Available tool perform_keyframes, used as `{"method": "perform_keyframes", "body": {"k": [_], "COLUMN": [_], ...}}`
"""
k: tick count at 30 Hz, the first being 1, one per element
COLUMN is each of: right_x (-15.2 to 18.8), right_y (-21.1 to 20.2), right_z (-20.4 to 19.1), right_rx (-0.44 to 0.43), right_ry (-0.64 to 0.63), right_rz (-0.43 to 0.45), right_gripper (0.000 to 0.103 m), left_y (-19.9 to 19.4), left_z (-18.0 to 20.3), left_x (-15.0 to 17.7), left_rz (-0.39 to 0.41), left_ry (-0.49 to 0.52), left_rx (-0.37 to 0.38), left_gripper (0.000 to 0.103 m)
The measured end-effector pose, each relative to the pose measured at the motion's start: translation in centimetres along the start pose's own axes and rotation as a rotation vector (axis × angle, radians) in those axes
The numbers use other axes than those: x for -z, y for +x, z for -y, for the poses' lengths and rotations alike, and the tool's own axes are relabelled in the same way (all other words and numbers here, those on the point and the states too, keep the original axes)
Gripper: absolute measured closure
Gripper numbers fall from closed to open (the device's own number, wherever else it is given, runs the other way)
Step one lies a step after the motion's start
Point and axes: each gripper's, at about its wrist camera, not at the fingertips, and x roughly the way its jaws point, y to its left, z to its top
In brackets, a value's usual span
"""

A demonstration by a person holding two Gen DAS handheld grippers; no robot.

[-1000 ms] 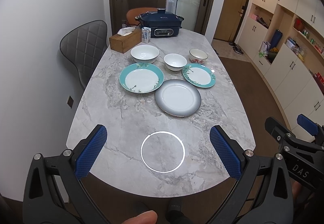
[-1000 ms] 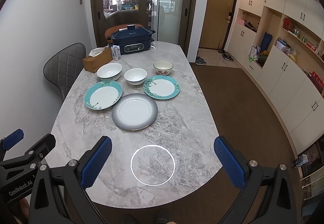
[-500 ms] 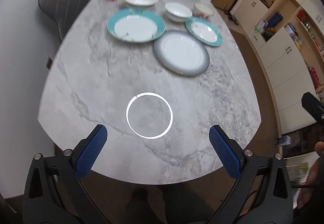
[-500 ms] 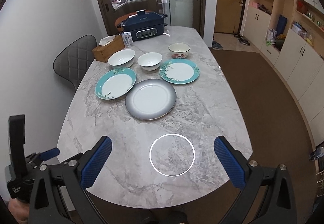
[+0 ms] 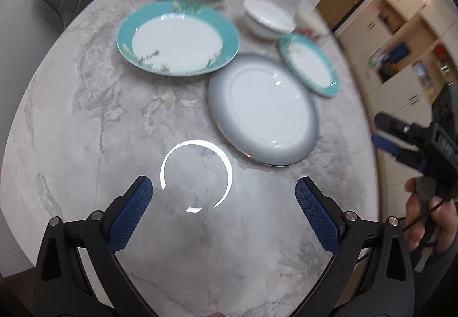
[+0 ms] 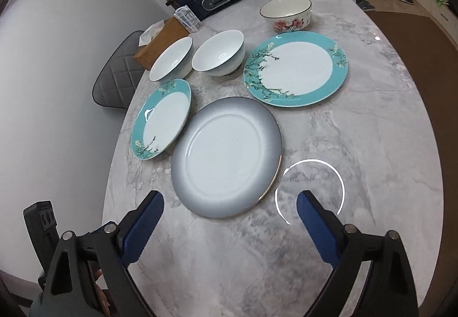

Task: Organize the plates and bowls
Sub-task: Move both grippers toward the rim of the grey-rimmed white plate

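Your left gripper (image 5: 223, 202) and right gripper (image 6: 230, 214) both hang with blue ridged pads spread wide, holding nothing, over the grey veined marble table (image 6: 357, 245). All the dishes sit empty on it: the round grey-rimmed white plate (image 6: 226, 156) nearest you, the two glossy teal-rimmed floral plates (image 6: 296, 68) just beyond on either side. Behind those stand two plain white bowls (image 6: 219, 53) and a small rose-patterned bowl (image 6: 286, 13), all apart from one another.
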Motion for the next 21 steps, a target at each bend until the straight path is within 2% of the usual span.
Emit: {"method": "perform_keyframes", "body": {"k": [2,6,10,13,18,21], "right_x": [-1.8,-4.1,-4.9,-5.2,-5.8,-6.2], "right_y": [2.2,6.0,9.0,10.5,10.7,11.1], "right_z": [1.5,4.3,5.9,7.0,6.8,6.3], "right_rx": [-0.015,-0.057,-0.075,-0.100,-0.134,-0.150], "right_ry": [-0.008,0.010,0.012,0.024,-0.009,-0.061], "right_rz": [-0.027,-0.082,-0.127,-0.144,-0.140,-0.157], "right_gripper": [0.007,0.011,0.023,0.033,0.033,0.030], "left_y": [2.6,6.2,8.4,9.9,12.2,12.9], "left_z": [-0.1,-1.0,-1.1,-0.9,-1.0,-0.4], "left_x": [-1.8,-4.5,-7.0,-8.1,-9.8,-10.5], "left_rz": [-0.088,-0.124,-0.107,-0.124,-0.154,-0.141], "left_ry": [-0.051,-0.090,-0.081,-0.064,-0.057,-0.037], "left_rx": [-0.057,-0.115,-0.069,-0.031,0.046,0.057], "left_gripper": [0.002,0.002,0.003,0.003,0.011,0.013]}}
